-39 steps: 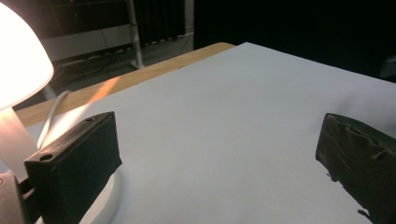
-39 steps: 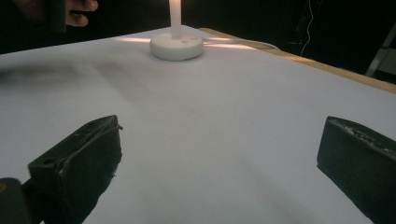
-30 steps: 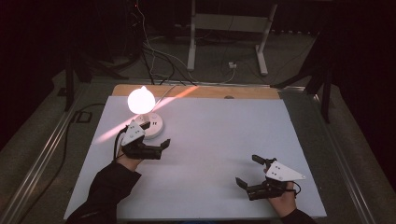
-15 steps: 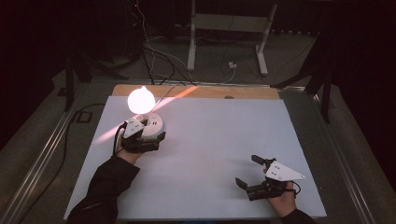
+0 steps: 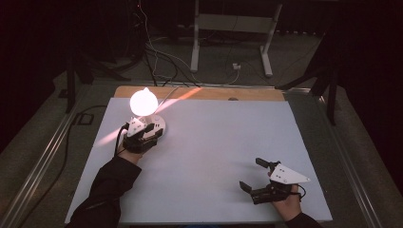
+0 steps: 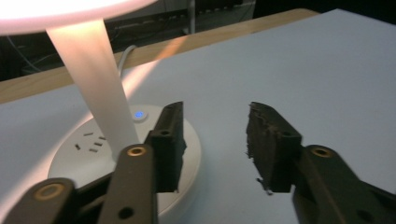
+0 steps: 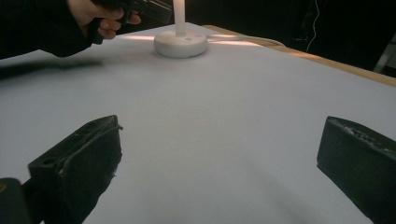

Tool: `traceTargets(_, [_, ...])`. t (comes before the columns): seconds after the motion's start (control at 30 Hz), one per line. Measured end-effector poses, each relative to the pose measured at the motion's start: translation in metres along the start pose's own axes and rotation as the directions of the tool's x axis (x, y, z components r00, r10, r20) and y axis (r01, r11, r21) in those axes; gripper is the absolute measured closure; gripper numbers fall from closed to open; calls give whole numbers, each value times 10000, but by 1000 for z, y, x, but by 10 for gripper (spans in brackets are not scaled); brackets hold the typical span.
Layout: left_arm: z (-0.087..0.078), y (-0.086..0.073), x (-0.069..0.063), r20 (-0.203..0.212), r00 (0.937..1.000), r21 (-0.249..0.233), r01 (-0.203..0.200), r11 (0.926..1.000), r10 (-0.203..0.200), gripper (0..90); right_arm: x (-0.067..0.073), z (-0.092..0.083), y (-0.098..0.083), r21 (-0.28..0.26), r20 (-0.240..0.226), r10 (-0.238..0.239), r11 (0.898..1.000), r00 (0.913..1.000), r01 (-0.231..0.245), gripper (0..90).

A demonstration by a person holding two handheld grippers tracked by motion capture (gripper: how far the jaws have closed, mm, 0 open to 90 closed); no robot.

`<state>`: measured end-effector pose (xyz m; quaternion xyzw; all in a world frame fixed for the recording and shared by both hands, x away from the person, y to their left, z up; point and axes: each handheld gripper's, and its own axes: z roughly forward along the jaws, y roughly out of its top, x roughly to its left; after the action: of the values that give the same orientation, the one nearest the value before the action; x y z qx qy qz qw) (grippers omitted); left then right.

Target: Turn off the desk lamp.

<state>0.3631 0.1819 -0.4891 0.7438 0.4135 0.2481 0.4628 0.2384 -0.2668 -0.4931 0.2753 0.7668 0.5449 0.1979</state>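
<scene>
Here, in the high view's upper left, the left gripper (image 5: 153,133) hangs over the glowing white round-based table lamp (image 5: 144,101); in the left gripper view its half-closed jaws, just narrowed and holding nothing, should ease one tip onto the small blue-lit button (image 6: 138,114) gently; in the right gripper view the right gripper (image 7: 224,156) rests lower frame, jaws wide apart

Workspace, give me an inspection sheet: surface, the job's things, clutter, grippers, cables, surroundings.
Surface: white table, wooden strip along its far edge.
Job's things: lit lamp on a round white base with a blue light.
Clutter: nothing seen.
Grippers: left gripper at the base, its jaws have just been closing, one over the base, a gap between them, nothing gripped; right gripper open over bare table.
Cables: white lamp cord off the far edge; dark cables on the floor.
Surroundings: dark room, metal stand behind.
</scene>
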Motion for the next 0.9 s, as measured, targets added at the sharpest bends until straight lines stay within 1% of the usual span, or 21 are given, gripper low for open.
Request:
traceTargets(0.07, [1,-1,1,-39,10000,52,15,10000,-15,627,0,0,0,-15,-14,-9,10000,10000,9,0])
traceTargets(0.1, [4,-2,3,-227,9997,179,18,9998,-14,650,0,0,0,-27,-6,-11,10000,10000,11,0])
traceTargets(0.13, [4,-2,3,-227,9997,179,18,9998,-14,669,0,0,0,-31,-6,-8,10000,10000,8,0])
traceTargets(0.17, [5,-2,4,-245,9997,207,86,9997,-81,672,0,0,0,-30,5,-1,10000,10000,1,0])
traceTargets(0.2, [6,-3,5,-308,9995,258,107,9996,-99,697,0,0,0,-27,6,-2,10000,10000,2,0])
traceTargets(0.27, [8,-4,8,-371,9989,363,300,9989,-287,701,0,0,0,-31,4,1,10000,10000,-1,0])
traceTargets(0.3, [9,-4,9,-459,9984,357,335,9988,-318,726,0,0,0,-24,-1,-7,10000,10000,7,0])
traceTargets(0.33, [10,-5,10,-485,9984,422,317,9986,-296,750,0,0,0,-22,-9,-3,10000,10000,3,0])
traceTargets(0.4, [12,-6,12,-656,9978,516,89,9986,-55,759,0,0,0,-19,-8,-10,10000,10000,10,0])
traceTargets(0.43, [12,-6,12,-656,9978,516,89,9986,-55,769,0,0,0,-5,-25,4,10000,10000,-4,0])
traceTargets(0.47, [13,-6,12,-618,9981,539,74,9985,-40,798,0,0,0,5,-37,18,10000,10000,-18,0])
traceTargets(0.5, [14,-7,12,-615,9981,584,-35,9983,71,804,0,0,0,5,-38,12,10000,10000,-12,0])
traceTargets(0.53, [15,-7,12,-709,9970,695,-269,9972,318,823,0,0,0,-6,-37,8,10000,10000,-8,0])
traceTargets(0.6, [16,-8,13,-722,9968,689,-282,9972,331,830,0,0,0,-3,-37,17,10000,10000,-18,0])
traceTargets(0.63, [18,-9,14,-775,9966,557,-223,9982,266,831,0,0,0,12,-42,22,10000,10000,-22,0])
traceTargets(0.67, [19,-10,14,-819,9962,572,-233,9981,280,868,0,0,0,24,-56,40,10000,10000,-40,0])
traceTargets(0.73, [20,-11,15,-804,9963,610,-244,9978,293,889,0,0,0,27,-58,33,10000,10000,-32,0])
traceTargets(0.77, [21,-12,15,-755,9968,655,-215,9976,264,889,0,0,0,27,-58,33,10000,10000,-32,0])
traceTargets(0.83, [23,-14,15,-720,9967,743,-330,9967,384,900,0,0,0,33,-61,32,10000,10000,-32,0])
traceTargets(0.9, [25,-15,15,-700,9967,774,-349,9964,404,900,0,0,0,27,-79,53,10000,10000,-53,0])
